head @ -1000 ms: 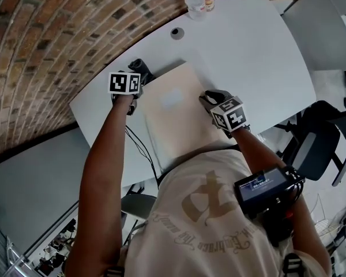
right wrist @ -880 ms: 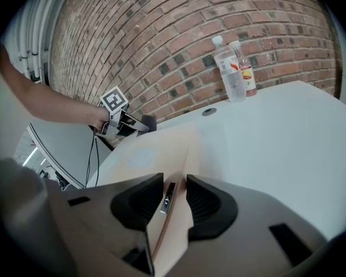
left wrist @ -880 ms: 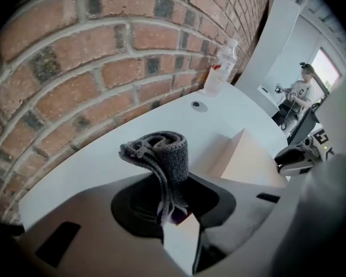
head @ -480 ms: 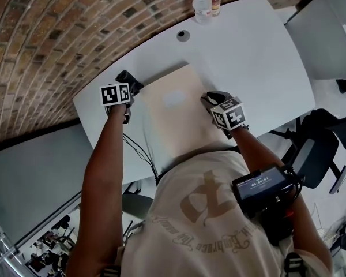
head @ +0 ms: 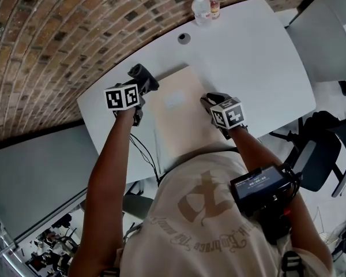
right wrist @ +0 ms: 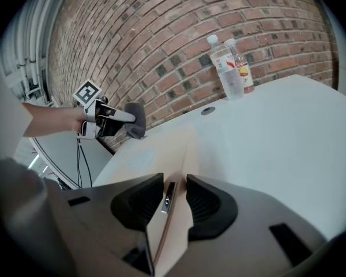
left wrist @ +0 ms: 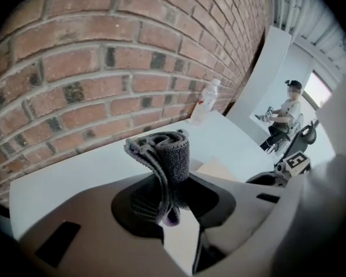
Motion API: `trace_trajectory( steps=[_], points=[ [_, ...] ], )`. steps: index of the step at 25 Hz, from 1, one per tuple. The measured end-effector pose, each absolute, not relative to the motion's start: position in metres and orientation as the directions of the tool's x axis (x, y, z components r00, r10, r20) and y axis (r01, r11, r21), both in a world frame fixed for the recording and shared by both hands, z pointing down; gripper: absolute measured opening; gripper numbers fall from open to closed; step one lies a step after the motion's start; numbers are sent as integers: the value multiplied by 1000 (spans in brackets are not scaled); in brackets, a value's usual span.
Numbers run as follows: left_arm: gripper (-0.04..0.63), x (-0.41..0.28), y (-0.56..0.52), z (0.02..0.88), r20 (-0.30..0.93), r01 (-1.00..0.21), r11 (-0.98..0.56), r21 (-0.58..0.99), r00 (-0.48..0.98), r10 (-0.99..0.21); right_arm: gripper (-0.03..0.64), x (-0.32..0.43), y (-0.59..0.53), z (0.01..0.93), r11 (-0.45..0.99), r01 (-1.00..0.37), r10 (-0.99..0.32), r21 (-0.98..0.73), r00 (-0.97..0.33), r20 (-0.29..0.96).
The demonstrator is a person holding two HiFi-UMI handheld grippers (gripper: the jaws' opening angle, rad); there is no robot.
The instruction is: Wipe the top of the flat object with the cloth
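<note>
Left gripper (left wrist: pixel 170 203) is clenched on the dark grey folded cloth (left wrist: pixel 164 154), held clear of the white worktop (head: pixel 251 56). The flat beige board (head: pixel 179 111) lies just to its right, with its long axis running toward the brick wall (head: pixel 57 39). Right gripper (right wrist: pixel 174 203) clamps the board's near right edge.

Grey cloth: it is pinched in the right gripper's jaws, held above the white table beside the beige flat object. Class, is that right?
No: the grey cloth is pinched in the left gripper's jaws, held above the white table beside the beige flat object. The left gripper view shows this; the right gripper grips that object's edge.
</note>
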State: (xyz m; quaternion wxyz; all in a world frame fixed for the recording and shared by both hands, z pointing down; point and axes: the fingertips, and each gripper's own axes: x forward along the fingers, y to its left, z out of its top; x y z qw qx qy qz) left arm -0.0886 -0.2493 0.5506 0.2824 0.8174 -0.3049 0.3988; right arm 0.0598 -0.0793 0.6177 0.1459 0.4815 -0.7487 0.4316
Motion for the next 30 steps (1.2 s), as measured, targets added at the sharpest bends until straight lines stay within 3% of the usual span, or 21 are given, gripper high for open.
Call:
trace_trajectory(
  steps=[8, 13, 30],
  points=[
    [112, 24, -201, 562, 787, -596, -710, 374, 610, -97, 136, 59, -80, 618, 181, -845, -586, -503, -504, 635],
    [112, 67, -191, 578, 780, -568, -718, 402, 624, -56, 137, 59, -80, 617, 204, -843, -581, -497, -513, 632],
    [112, 12, -196, 596, 844, -659, -677, 326, 526, -106, 138, 61, -79, 617, 212, -839, -588, -500, -519, 621]
  ],
)
